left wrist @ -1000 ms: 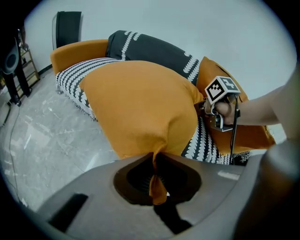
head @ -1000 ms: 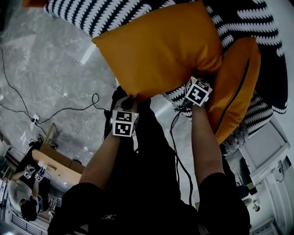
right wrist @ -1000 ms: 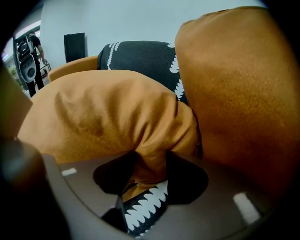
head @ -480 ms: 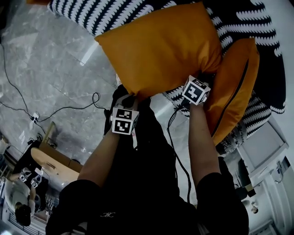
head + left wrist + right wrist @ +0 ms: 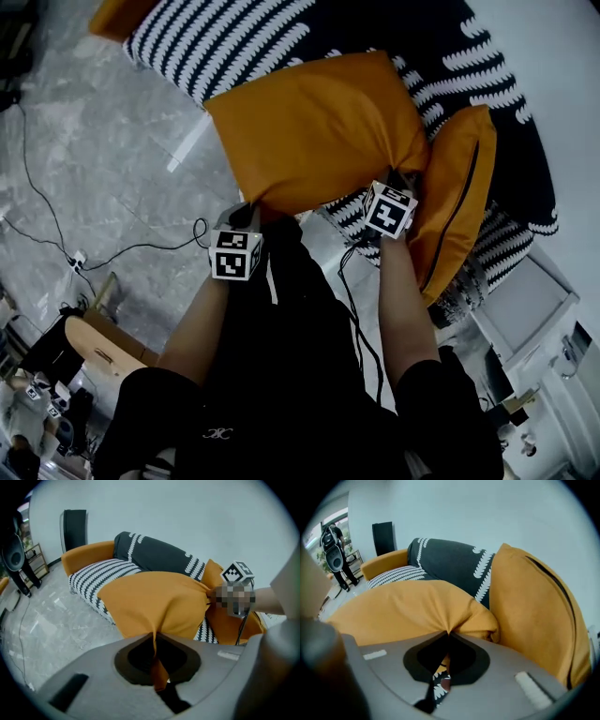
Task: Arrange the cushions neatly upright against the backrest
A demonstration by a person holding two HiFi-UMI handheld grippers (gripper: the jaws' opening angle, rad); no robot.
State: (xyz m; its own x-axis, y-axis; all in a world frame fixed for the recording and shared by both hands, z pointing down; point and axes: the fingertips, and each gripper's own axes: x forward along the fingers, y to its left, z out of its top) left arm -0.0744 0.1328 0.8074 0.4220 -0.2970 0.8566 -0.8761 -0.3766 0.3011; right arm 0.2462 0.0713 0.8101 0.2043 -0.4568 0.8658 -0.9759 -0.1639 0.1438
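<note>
Above the front edge of the sofa (image 5: 216,42), the left tongs (image 5: 246,211) and right tongs (image 5: 405,180) each pinch a near corner of the orange cushion (image 5: 319,131). Its long side runs along that edge. A second cushion (image 5: 455,197) stands upright at the sofa's right end.

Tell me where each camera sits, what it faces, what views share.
Head view: on the person's head, facing steeply down at the orange cushion; left forearm, right forearm, left claw, right claw show.
Left gripper view: on the left claw, looking along jaws shut on cushion fabric; right forearm shows.
Right gripper view: on the right claw, likewise; body unclear.
Shared: cushion, striped sofa.
</note>
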